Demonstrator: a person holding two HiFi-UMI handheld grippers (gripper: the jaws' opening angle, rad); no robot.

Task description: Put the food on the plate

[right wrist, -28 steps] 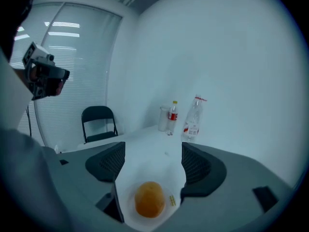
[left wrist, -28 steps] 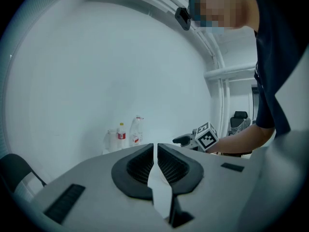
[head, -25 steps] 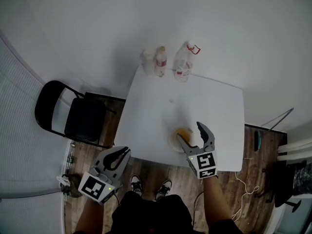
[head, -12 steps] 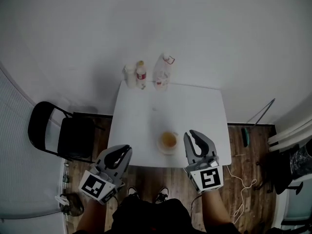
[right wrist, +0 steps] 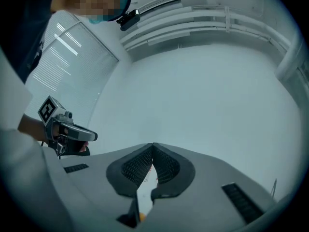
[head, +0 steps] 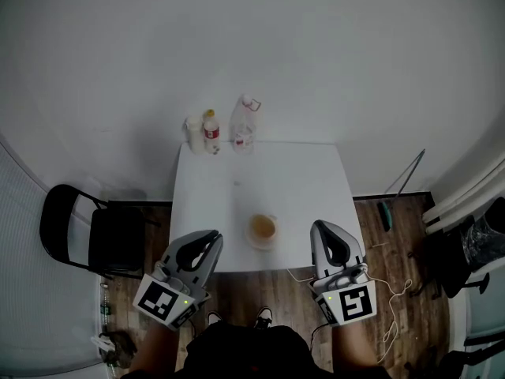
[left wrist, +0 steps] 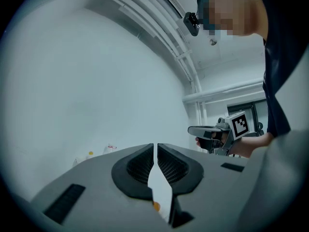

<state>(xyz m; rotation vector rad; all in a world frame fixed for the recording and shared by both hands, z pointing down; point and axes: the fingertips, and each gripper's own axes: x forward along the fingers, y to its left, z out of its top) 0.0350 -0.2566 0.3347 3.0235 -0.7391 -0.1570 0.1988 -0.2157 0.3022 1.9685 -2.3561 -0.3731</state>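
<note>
A small white plate (head: 249, 238) with orange-brown food (head: 263, 227) on it sits near the front edge of the white table (head: 292, 188). Both grippers are held off the table's near edge, over the floor. My left gripper (head: 210, 240) is at the front left, jaws together and empty. At the front right my right gripper (head: 323, 230) is shut with nothing in it. In the left gripper view the jaws (left wrist: 155, 146) meet at the tips, and a speck of orange food (left wrist: 156, 206) shows below them. In the right gripper view the jaws (right wrist: 153, 145) also meet.
Three bottles (head: 211, 131) stand at the table's far edge by the wall. A black folding chair (head: 95, 231) is on the floor to the left. Cables (head: 394, 290) lie on the wooden floor to the right.
The right gripper, open beside the plate a second ago, has drawn back off the table and shut empty. The head view now shows the whole table from farther back.
</note>
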